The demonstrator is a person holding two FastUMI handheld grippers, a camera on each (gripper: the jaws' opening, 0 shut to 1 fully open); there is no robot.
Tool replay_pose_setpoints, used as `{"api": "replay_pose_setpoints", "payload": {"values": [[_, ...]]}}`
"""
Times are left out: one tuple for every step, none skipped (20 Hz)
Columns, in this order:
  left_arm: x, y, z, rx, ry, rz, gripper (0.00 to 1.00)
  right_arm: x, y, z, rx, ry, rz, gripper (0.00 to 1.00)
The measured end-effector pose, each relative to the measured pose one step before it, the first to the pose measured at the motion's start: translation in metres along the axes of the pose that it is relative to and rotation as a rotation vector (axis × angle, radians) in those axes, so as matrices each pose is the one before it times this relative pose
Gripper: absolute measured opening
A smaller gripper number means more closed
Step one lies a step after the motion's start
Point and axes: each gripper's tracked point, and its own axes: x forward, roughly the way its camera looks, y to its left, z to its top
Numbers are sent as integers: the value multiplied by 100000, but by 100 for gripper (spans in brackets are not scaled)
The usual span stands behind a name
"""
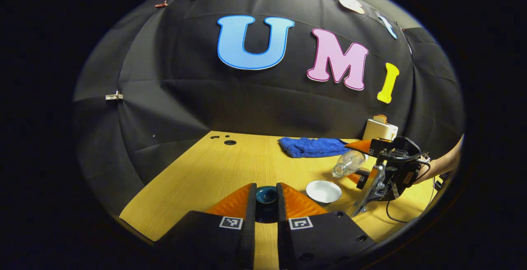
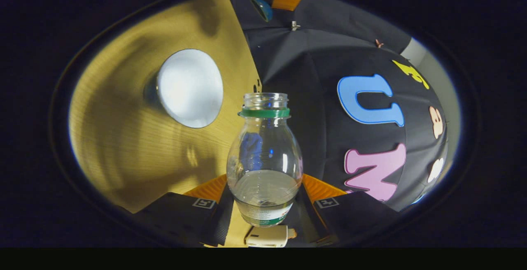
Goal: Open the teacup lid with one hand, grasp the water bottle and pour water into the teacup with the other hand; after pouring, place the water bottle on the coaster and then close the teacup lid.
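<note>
Left gripper view is showing the left gripper (image 1: 266,204) clenching the dark blue teacup lid (image 1: 266,196) between its orange fingers, lifted over the wooden table (image 1: 230,167). Just to its right the open white teacup (image 1: 323,191) is sitting, and the right gripper (image 1: 362,161) is gripping the clear water bottle (image 1: 349,164), tilting its mouth down toward the cup. A blue cloth (image 1: 311,146) is lying behind.

Left view low, level; right view rolled sideways; both show teacup (image 1: 323,191).

Dim booth, heavy fisheye warp
</note>
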Motion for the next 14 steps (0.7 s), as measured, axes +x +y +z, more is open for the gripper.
{"api": "replay_pose_setpoints", "payload": {"values": [[-43, 38, -40, -145, 356, 20, 26, 85, 186, 87, -1270, -739, 430, 72], [-33, 22, -322, -144, 544, -36, 26, 228, 110, 217, -1394, -944, 316, 72], [-55, 82, 37, 1, -73, 263, 26, 95, 79, 180, -1762, -922, 240, 72], [22, 73, 17, -6, -64, 7, 26, 209, 52, 135, -2148, -1003, 39, 72], [15, 4, -132, 57, 91, 149, 27, 153, 90, 202, -1909, -1242, 88, 72], [-41, 103, 26, 47, 77, 117, 26, 43, 161, 39, -1130, -621, 464, 72], [-95, -74, -91, -121, 296, -394, 26, 261, 237, -105, -1041, -339, 802, 72], [-147, -101, -157, -111, 190, -593, 26, 133, 72, 26, -1525, -727, 27, 72], [-93, -68, 101, 210, -124, -271, 27, 2, 25, 202, -1943, -650, -131, 72], [80, -65, -37, 428, -107, -219, 26, 93, -124, -30, -1582, -290, -249, 72], [50, -76, 55, 468, 74, -23, 26, 155, 45, -115, -622, -47, 22, 72], [-7, -89, 74, 82, -70, -276, 26, 184, 44, -65, -177, -190, 144, 72], [32, -33, -46, -238, -84, -148, 26, 43, 38, 53, -78, -31, 313, 72], [36, -42, 98, -218, 48, -133, 23, 143, -13, 4, -196, -96, -126, 72]]}}
